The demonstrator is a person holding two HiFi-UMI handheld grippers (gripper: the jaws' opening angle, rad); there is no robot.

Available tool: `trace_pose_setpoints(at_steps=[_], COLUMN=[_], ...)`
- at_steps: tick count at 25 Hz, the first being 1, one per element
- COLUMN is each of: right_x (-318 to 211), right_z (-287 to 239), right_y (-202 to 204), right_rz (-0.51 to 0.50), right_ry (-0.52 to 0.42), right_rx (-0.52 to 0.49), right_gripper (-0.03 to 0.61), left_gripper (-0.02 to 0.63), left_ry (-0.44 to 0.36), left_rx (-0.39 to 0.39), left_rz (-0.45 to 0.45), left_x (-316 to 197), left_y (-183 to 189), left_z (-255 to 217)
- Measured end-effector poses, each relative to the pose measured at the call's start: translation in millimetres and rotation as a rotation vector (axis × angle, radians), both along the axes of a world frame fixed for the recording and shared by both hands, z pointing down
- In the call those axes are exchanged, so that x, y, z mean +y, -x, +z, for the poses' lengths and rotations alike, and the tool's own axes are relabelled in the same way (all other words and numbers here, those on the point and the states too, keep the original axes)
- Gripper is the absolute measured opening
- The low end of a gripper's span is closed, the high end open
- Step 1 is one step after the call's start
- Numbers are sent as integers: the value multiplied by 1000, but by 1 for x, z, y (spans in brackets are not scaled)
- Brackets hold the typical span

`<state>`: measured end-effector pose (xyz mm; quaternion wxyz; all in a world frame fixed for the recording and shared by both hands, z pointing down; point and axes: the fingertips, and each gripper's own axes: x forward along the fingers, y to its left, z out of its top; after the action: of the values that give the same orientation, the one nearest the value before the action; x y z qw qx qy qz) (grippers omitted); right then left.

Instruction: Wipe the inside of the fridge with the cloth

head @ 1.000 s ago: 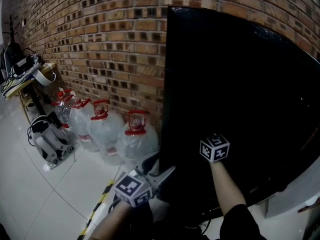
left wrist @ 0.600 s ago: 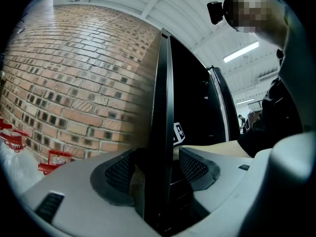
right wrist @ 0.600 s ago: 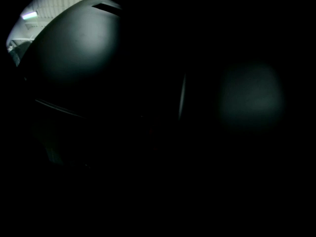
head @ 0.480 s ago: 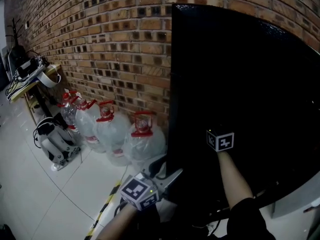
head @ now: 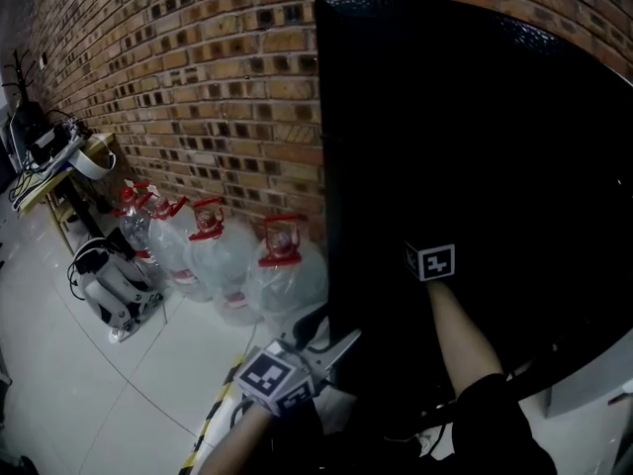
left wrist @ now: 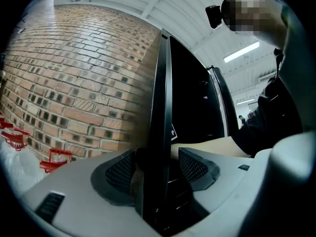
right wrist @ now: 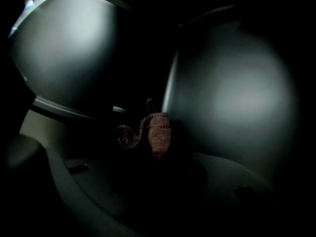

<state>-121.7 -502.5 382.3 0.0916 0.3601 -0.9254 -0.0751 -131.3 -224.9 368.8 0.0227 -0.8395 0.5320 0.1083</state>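
The edge of the black fridge door (head: pixel 475 166) was kept pinched between the jaws of the left gripper (left wrist: pixel 158 168), while the brownish cloth (right wrist: pixel 159 131), clamped in the right gripper (right wrist: pixel 158 164), was carried slightly higher behind that door than half a second before.

My head camera looks forward and steeply down over the black fridge door (head: pixel 475 166), the brick wall (head: pixel 198 87) and the water jugs (head: pixel 282 265) on the floor (head: pixel 59 364). The camera on my left gripper (left wrist: pixel 157 168) tilts upward, hard against the door's edge, and shares that door, wall and jugs. The camera on my right gripper (right wrist: pixel 154 149) faces the dark fridge interior (right wrist: pixel 232 93), close behind the cloth (right wrist: pixel 158 132).
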Motion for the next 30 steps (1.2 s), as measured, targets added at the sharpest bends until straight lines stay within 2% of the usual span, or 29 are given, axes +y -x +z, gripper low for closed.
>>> trace_pose_setpoints(at_steps=[6, 9, 12, 18, 25, 28, 30], right_x=[-2, 4, 24, 105, 202, 237, 249], right_z=[-1, -2, -5, -34, -23, 3, 28], right_y=[-2, -11, -30, -44, -37, -31, -24], right_rz=[5, 53, 37, -128, -450, -574, -621], right_ry=[19, 3, -12, -108, -58, -28, -37], right_rx=[-1, 9, -46, -82, -73, -7, 111], right_gripper=[75, 75, 75, 75, 75, 75, 75], left_gripper=[281, 281, 281, 281, 281, 281, 281], left_ry=[11, 19, 34, 27, 13, 19, 20], left_rx=[-3, -12, -42, -9, -28, -14, -15], left_rz=[-14, -12, 4, -37, -38, -30, -21], left_x=[0, 4, 8, 15, 23, 29, 31], left_y=[0, -2, -3, -8, -6, -4, -5], left_z=[2, 2, 7, 4, 9, 14, 17])
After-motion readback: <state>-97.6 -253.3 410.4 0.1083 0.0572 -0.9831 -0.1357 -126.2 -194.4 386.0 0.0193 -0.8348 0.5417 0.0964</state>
